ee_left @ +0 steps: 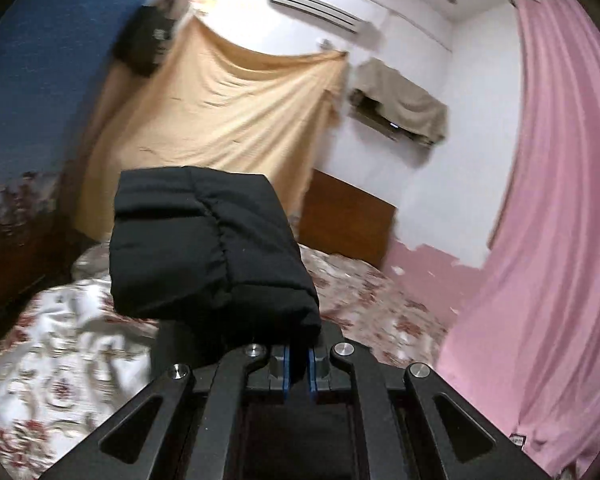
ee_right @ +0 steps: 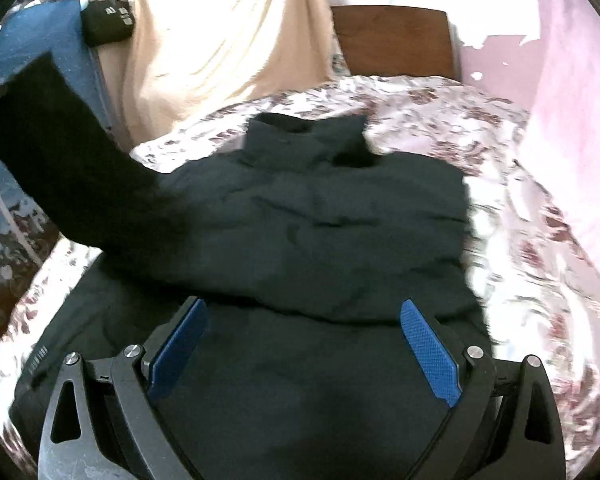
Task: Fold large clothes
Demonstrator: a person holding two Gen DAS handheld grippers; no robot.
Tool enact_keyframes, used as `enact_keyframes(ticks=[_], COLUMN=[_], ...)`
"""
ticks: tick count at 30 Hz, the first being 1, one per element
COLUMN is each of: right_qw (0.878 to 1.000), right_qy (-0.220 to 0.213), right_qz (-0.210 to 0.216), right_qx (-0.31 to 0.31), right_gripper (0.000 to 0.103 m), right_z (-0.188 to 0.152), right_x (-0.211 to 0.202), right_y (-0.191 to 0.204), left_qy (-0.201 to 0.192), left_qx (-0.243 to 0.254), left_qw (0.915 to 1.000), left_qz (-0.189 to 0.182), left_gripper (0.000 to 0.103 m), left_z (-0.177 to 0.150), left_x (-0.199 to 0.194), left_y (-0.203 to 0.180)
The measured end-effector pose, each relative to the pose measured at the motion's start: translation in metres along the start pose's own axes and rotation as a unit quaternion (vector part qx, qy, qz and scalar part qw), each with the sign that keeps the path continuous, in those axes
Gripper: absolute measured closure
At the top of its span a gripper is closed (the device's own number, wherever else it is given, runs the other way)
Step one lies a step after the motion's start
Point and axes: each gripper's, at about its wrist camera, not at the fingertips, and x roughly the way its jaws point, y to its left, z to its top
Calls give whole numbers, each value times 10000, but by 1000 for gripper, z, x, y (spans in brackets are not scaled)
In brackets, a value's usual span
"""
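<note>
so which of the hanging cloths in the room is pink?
The curtain along the right side, running down beside the bed. The big sheet pinned across the back wall is tan, and the small cloth draped over the wall shelf is grey-beige.

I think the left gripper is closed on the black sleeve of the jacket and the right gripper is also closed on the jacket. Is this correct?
Not quite. The left gripper is indeed shut on the black sleeve, but the right gripper is open: the right wrist view shows its blue pads spread wide above the jacket, gripping nothing.
</note>
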Motion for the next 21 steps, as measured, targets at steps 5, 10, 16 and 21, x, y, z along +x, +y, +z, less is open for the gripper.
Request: enact_keyframes(ticks=[5,10,16,21], right_qw=[9995,9984,9959,9803], right_qy=[9,48,84,55], right_qz=[-330,-481,-175,845], right_qx=[16,279,889,1782], right_gripper=[8,8,8,7], right_z=[-9,-19,-29,-23], right_x=[-18,-22,-9,19], right_y=[-42,-79,-108,-124], left_qy=[472,1251,2245,2891], left_qx=[204,569,929,882], left_qw=[9975,9878,9657,9488], left_qz=[-479,-732,-915,-920], left_gripper=[97,97,96,93], left_z=[-36,-90,-153,-191], left_x=[33,73,109,125], left_y=[-47,-86,-108,-102])
